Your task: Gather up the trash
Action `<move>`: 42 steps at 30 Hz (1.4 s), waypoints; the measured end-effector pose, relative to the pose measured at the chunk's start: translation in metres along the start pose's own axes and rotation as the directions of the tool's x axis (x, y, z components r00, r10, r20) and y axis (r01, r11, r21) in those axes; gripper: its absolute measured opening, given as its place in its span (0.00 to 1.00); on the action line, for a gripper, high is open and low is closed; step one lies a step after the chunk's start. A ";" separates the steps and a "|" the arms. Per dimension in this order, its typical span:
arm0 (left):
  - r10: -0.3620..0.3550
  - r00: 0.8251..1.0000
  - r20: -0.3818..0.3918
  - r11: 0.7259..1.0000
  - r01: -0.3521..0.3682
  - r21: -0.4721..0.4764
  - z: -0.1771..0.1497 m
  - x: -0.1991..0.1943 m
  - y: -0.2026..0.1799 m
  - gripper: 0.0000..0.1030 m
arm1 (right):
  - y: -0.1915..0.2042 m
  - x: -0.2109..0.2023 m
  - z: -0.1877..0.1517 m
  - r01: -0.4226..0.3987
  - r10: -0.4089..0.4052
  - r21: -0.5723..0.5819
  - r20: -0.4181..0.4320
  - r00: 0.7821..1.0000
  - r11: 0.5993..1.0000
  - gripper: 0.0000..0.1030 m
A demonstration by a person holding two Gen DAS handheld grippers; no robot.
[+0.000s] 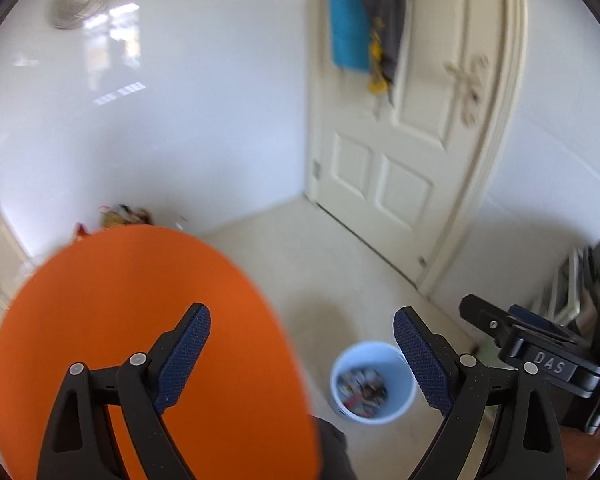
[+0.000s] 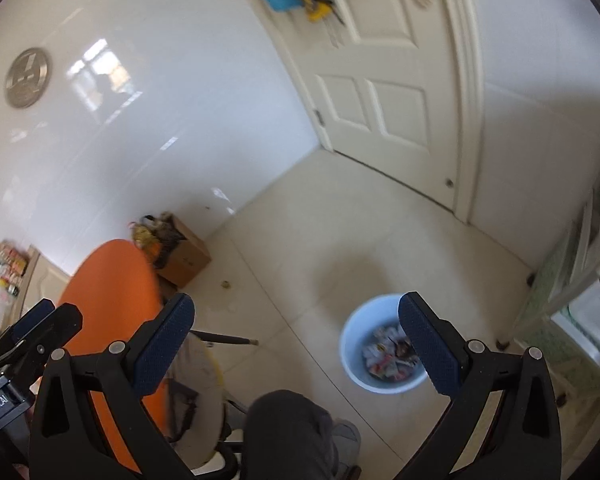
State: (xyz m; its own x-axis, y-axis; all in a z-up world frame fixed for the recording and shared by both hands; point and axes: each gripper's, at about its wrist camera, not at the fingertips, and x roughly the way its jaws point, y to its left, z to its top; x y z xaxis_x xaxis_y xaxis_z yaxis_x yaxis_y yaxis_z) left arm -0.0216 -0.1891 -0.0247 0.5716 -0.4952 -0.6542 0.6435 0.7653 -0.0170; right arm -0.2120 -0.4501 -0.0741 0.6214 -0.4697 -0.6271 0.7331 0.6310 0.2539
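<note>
Both grippers wide apart and empty, up over the floor; trash is in the pale blue bin below.

Cream tile floor (image 2: pixel 300 232), glossy white wall, panelled cream door (image 1: pixel 400 152) with blue, grey and yellow cloth hanging on it. Orange round tabletop (image 1: pixel 140 320) sits lower left in both views, brown cardboard box (image 2: pixel 186 258) behind it by the wall. Pale blue bin (image 2: pixel 354 350) stands on the floor, well apart from the table, with mixed wrappers (image 2: pixel 388 354) inside. Person's grey-trousered knee (image 2: pixel 288 428) at the bottom of the right view. Left gripper (image 1: pixel 302 356): jaws spread wide, nothing between them. Right gripper (image 2: pixel 296 344): jaws spread wide, nothing between them, bin seen just past its right finger.
</note>
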 end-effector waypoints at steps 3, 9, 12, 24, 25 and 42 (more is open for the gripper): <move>0.066 0.995 0.080 0.996 -0.062 -0.059 -0.030 -0.063 0.026 0.92 | 0.051 -0.026 -0.004 -0.050 0.054 -0.082 0.046 0.998 0.995 1.00; 0.256 0.945 0.205 0.958 -0.220 -0.183 -0.105 -0.184 0.071 0.99 | 0.147 -0.066 -0.026 -0.129 0.157 -0.242 0.097 0.983 0.962 1.00; 0.337 0.912 0.236 0.929 -0.280 -0.242 -0.143 -0.231 0.086 0.99 | 0.193 -0.083 -0.047 -0.159 0.204 -0.324 0.112 0.972 0.933 1.00; 0.490 0.835 0.250 0.847 -0.387 -0.364 -0.255 -0.322 0.079 0.99 | 0.293 -0.128 -0.122 -0.148 0.275 -0.533 0.166 0.947 0.833 1.00; 0.489 0.835 0.251 0.846 -0.384 -0.370 -0.258 -0.321 0.076 0.99 | 0.295 -0.130 -0.124 -0.141 0.274 -0.541 0.172 0.946 0.829 1.00; 0.467 0.837 0.284 0.857 -0.350 -0.378 -0.265 -0.351 0.107 0.99 | 0.310 -0.144 -0.145 -0.099 0.269 -0.584 0.211 0.940 0.806 1.00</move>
State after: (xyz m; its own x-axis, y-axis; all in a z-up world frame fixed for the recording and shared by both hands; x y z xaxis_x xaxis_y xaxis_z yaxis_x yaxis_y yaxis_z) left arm -0.2877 0.1754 0.0028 0.9238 -0.1740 -0.3409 0.1592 0.9847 -0.0711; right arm -0.1143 -0.0967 -0.0119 0.8395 -0.4021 -0.3655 0.3674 0.9156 -0.1633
